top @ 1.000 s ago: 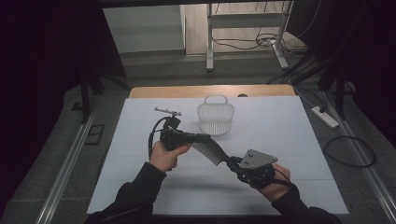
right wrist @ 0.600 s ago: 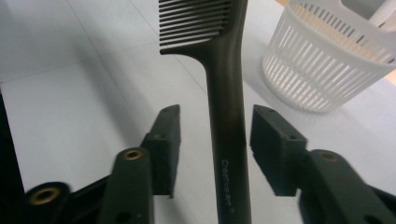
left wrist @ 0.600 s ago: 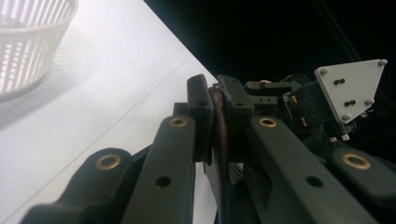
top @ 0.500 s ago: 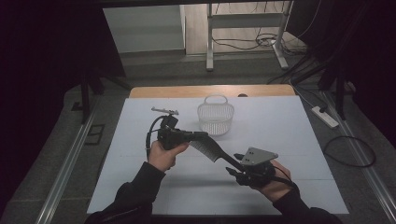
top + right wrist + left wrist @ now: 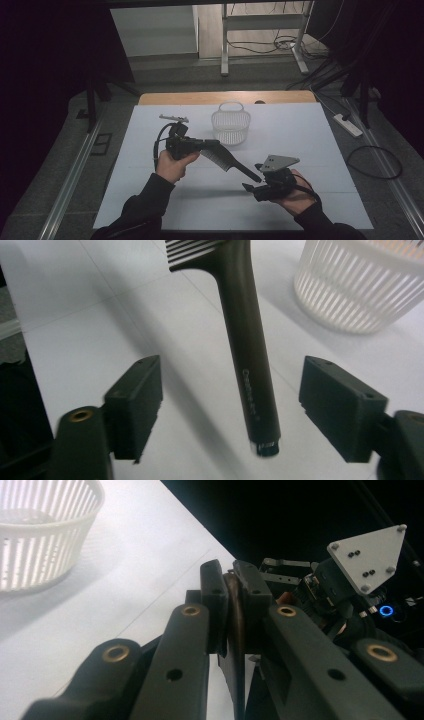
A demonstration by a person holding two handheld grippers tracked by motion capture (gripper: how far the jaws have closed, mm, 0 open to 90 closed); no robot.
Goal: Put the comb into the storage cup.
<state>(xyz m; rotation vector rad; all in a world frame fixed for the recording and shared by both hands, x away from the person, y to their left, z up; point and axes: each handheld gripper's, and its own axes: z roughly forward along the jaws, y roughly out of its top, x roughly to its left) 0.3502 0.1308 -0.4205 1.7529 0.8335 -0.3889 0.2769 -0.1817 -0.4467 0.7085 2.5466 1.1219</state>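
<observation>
While the left gripper (image 5: pixel 212 145) clamps the comb (image 5: pixel 227 161) by its toothed end above the table (image 5: pixel 310 130), high view shows the right gripper (image 5: pixel 248 188) let go of the handle. Left gripper view: jaws pinched on the comb's spine, probably. Right gripper view: jaws have just been opening, handle between, untouched. Handover done; basket (image 5: pixel 230 126) near.
</observation>
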